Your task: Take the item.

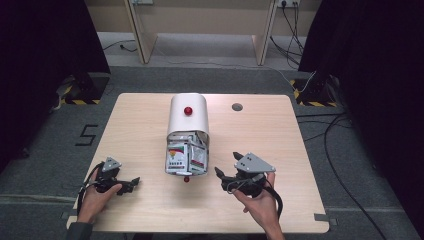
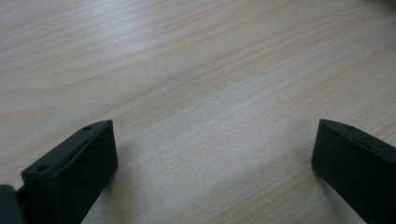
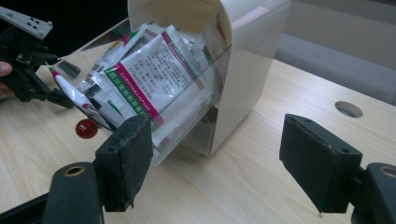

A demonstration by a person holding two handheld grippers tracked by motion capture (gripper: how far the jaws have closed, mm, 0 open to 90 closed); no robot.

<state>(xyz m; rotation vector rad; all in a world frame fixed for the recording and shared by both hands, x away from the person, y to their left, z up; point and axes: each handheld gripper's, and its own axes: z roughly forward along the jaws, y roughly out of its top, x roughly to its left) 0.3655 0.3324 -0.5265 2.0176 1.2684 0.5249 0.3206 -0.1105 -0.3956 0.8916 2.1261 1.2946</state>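
Counter [image 1: 150, 115]: pale wood grain. Box [image 1: 188, 116]: cream-white, red knob [image 1: 188, 110] on top, second red knob [image 1: 186, 179] on its clear flap. Sachets [image 1: 186, 156]: white, with green and red bands and dark print. Both tools, left [image 1: 129, 184] and right [image 1: 226, 167]: black.

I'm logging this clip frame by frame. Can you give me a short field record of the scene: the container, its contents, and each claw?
container: white box with a rounded top, mid-table, clear drawer pulled open toward the person
contents: printed sachets piled in the drawer
knobs: red knob on the box's top, a second at the drawer front
left claw: open, low over bare wood, nothing between the jaws
right claw: open, beside the drawer, holding nothing
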